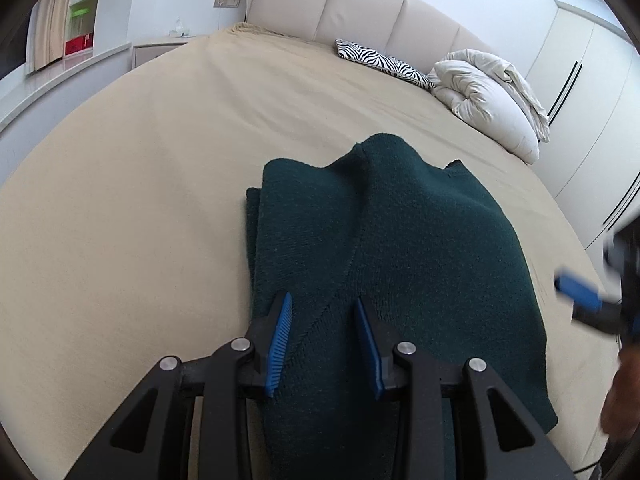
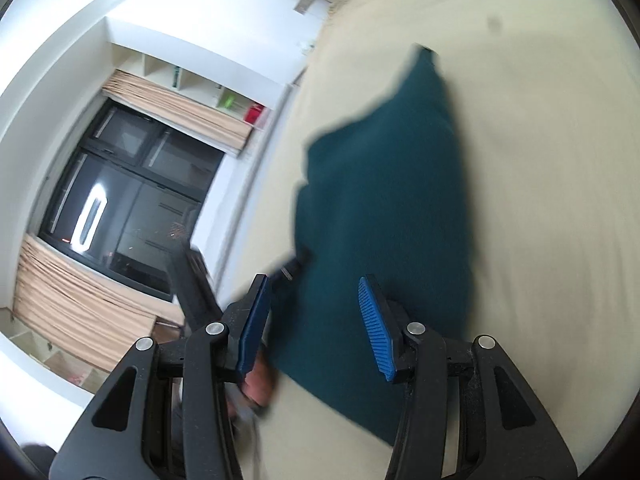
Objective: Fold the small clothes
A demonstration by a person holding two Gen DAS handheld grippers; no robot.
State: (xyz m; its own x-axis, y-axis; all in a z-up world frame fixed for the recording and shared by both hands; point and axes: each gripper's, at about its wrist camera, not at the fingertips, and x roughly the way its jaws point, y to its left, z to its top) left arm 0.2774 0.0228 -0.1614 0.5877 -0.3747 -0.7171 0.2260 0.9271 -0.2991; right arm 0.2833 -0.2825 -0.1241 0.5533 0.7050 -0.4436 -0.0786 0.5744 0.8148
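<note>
Knitwear, a dark green garment (image 1: 392, 248) lying part-folded on the bed (image 1: 132, 200) near its front edge, looks soft, thick and floppy, best pinched at a hem corner; left gripper (image 1: 323, 312) and right gripper (image 2: 316, 300) hover spread, holding nothing.

One dark green garment (image 1: 384, 248) is seen on the beige bed (image 1: 140, 184). Beyond the garment, by the headboard, one zebra-print cushion (image 1: 384, 63) and one rolled white duvet (image 1: 488, 100) are counted. Two grippers are counted: left gripper (image 1: 323, 300) and right gripper (image 2: 314, 280).
</note>
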